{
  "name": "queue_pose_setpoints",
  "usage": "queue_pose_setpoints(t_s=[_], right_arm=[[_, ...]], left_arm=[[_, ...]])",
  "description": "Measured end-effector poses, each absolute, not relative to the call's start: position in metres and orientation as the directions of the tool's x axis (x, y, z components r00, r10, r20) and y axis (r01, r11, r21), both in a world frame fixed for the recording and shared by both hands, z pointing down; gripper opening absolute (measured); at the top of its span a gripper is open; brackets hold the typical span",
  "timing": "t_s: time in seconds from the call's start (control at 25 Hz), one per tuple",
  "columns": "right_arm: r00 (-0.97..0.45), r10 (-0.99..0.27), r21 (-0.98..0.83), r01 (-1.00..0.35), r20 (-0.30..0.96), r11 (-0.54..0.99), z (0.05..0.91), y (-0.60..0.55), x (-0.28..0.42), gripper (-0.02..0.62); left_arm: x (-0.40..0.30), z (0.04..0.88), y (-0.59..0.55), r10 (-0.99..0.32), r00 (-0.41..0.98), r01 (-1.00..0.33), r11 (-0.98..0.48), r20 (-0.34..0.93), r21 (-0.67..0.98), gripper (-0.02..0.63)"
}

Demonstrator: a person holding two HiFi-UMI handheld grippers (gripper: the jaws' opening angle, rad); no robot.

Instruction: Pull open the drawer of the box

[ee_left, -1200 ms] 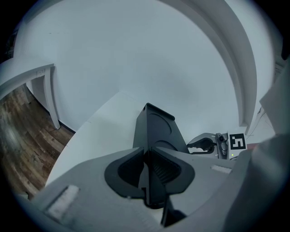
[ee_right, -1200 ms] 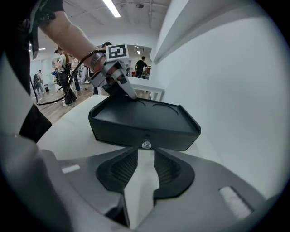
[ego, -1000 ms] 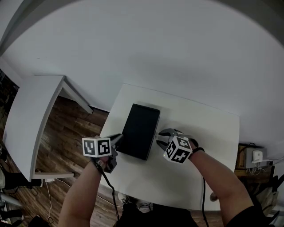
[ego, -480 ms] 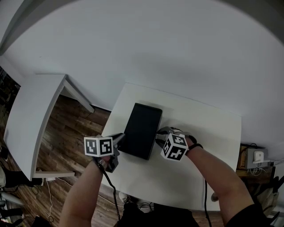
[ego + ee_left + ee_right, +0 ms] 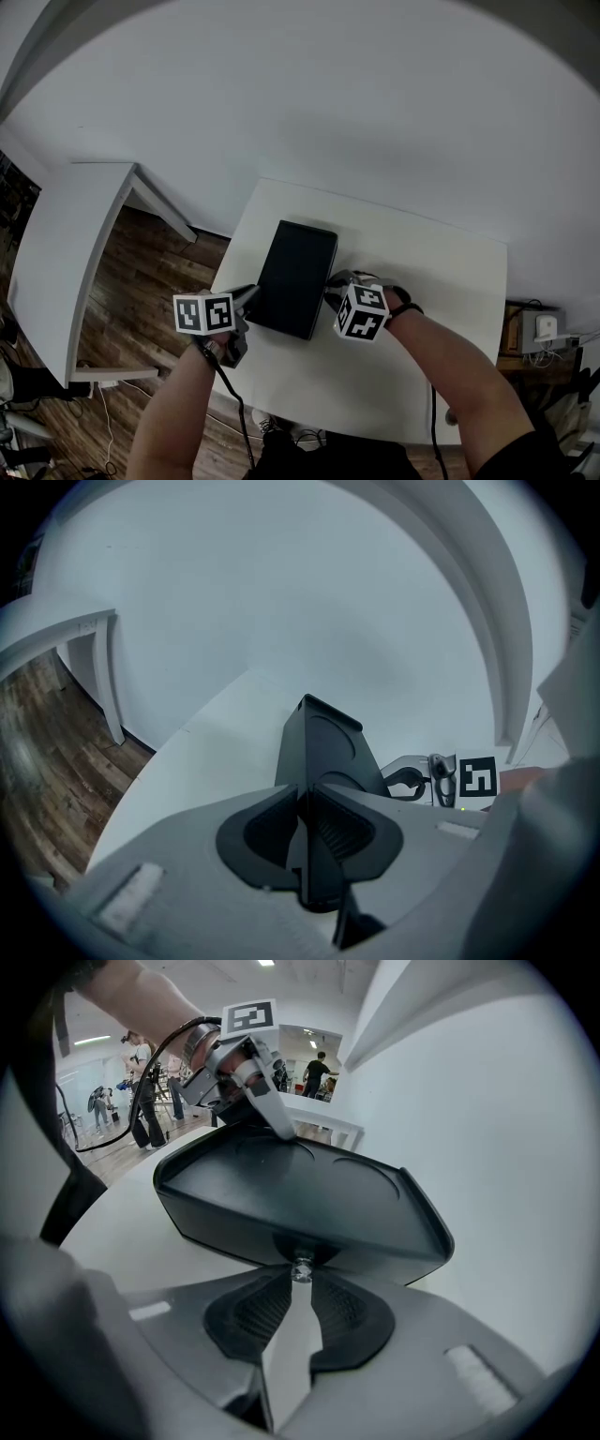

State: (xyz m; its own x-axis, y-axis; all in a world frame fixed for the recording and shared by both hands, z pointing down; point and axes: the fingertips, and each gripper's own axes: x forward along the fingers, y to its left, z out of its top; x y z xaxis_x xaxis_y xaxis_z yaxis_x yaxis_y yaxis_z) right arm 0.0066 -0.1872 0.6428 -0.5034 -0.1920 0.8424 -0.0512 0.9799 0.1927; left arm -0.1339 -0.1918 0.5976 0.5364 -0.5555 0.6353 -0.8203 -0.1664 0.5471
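A flat black box (image 5: 295,277) lies on the white table (image 5: 422,272). My left gripper (image 5: 253,294) is shut on the box's near left edge; in the left gripper view the box (image 5: 328,742) runs out from between the pressed pads of that gripper (image 5: 314,799). My right gripper (image 5: 330,292) is at the box's right side. In the right gripper view a small shiny drawer knob (image 5: 301,1267) sits between the tips of my right gripper (image 5: 301,1281), whose jaws are closing and touch it on both sides. The drawer looks closed.
A second white table (image 5: 56,234) stands to the left over a wooden floor (image 5: 141,272). A white wall rises behind the table. A small grey device (image 5: 542,330) sits off the right edge. People stand far off in the right gripper view.
My right gripper has moved a little left, up against the box's side, and its jaws have narrowed around the knob. The left gripper and the box have stayed put.
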Motion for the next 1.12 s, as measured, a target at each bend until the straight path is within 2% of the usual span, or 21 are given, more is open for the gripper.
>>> queue_pose_setpoints(t_s=[1.12], right_arm=[[-0.511,-0.214,0.174,-0.125,0.832,0.977,0.641,-0.180,0.034,0.067]], left_arm=[[-0.133,0.598,-0.191,-0.558,0.523,-0.830,-0.159,0.645,0.535,0.063]])
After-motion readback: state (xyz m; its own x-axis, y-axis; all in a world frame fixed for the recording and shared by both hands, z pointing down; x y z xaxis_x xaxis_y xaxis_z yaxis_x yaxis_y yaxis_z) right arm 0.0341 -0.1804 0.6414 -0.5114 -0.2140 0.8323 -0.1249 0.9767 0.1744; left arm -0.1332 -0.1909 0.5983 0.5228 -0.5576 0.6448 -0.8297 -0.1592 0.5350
